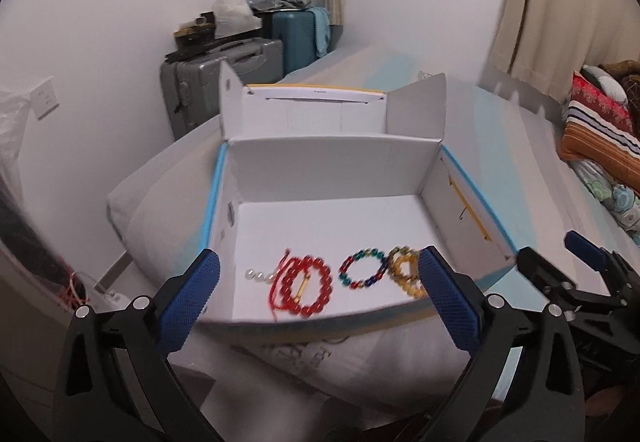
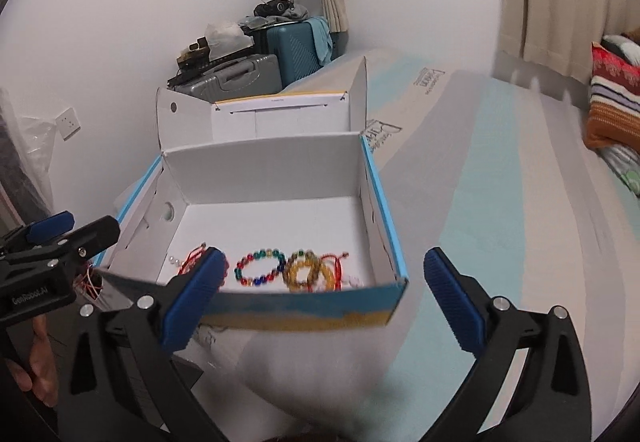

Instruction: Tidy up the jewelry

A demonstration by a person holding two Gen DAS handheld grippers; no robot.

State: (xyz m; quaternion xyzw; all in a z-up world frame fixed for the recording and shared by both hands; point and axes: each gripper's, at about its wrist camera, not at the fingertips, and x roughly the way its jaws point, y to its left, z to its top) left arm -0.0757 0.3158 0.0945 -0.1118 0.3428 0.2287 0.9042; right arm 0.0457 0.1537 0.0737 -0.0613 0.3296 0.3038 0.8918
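An open white box [image 1: 328, 178] with blue edges sits on the bed; it also shows in the right wrist view [image 2: 276, 170]. Inside, near the front wall, lie a red bead bracelet [image 1: 306, 288], a multicolour bead bracelet [image 1: 363, 268] and an amber bead bracelet [image 1: 406, 272], with a few white pearls [image 1: 258, 276] at the left. The right wrist view shows the multicolour bracelet [image 2: 260, 268], the amber bracelet [image 2: 310, 270] and red cord [image 2: 334, 262]. My left gripper [image 1: 320, 302] is open and empty in front of the box. My right gripper [image 2: 326, 300] is open and empty at the box's front right corner.
The box lid [image 1: 316, 110] stands open behind. The bed [image 2: 500, 202] has a pale blue and white cover. Suitcases [image 1: 224, 82] stand in the far corner, folded bedding [image 1: 600, 138] lies at the right, and curtains [image 1: 568, 2] hang behind.
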